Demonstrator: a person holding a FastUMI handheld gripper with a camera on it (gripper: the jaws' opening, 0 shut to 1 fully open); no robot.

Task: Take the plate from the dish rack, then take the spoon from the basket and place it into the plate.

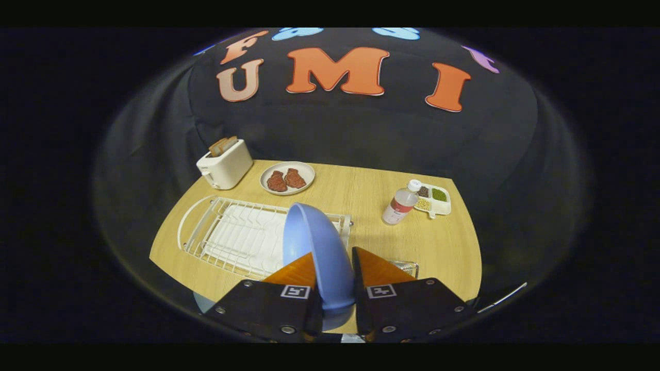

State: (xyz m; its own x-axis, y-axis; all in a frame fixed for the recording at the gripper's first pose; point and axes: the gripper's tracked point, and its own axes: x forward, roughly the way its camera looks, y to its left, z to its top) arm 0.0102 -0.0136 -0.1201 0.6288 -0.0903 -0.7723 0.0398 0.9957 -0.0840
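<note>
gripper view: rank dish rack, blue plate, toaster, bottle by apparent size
1. Dish rack, widest.
2. Blue plate, clamped on edge between the gripper fingers; nearness inflates it.
3. Toaster.
4. Bottle, smallest.

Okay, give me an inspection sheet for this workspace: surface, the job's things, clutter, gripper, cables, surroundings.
Surface: wooden table, light grain, no spills seen.
Job's things: blue plate held on edge between the fingers, above the white dish rack; a wire basket corner peeks out just beyond one finger; spoon cannot be made out.
Clutter: toaster with bread in it, small plate with two pieces of meat, bottle standing beside a divided tray of food.
Gripper: gripper shut on the blue plate, both fingers pressing its sides.
Cables: nothing seen.
Surroundings: black cloth wall behind the table.
</note>
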